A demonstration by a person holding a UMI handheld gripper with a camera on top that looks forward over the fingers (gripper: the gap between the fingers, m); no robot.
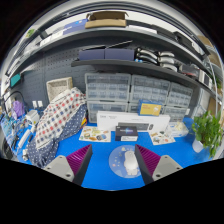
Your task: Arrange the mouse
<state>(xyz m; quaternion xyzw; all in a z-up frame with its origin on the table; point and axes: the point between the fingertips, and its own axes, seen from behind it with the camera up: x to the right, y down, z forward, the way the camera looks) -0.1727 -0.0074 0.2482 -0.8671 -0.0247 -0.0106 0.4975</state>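
1. Between the gripper's [113, 163] two fingers, on the blue table [100, 172], lies a pale rounded thing that I take to be the mouse [124, 159]; the fisheye bends it, so its exact outline is uncertain.
2. Jaws stand wide apart with nothing in their hold; a gap shows on each side of the mouse, and it rests on the table by its own weight.
3. Risk: the mouse appears nearer the right pad [163, 163] than the left pad [80, 158]. Closing from here could let one finger touch first and push it sideways or spin it.
4. Risk: its smooth, domed shell may squirt forward out of a pinch taken too high on the curve.
5. Risk: if a cable trails from it, which I cannot see, dragging could snag it.
6. Risk: beyond the fingers a white keyboard-like box [132, 121] and small items sit close; a forward slide could knock into them.
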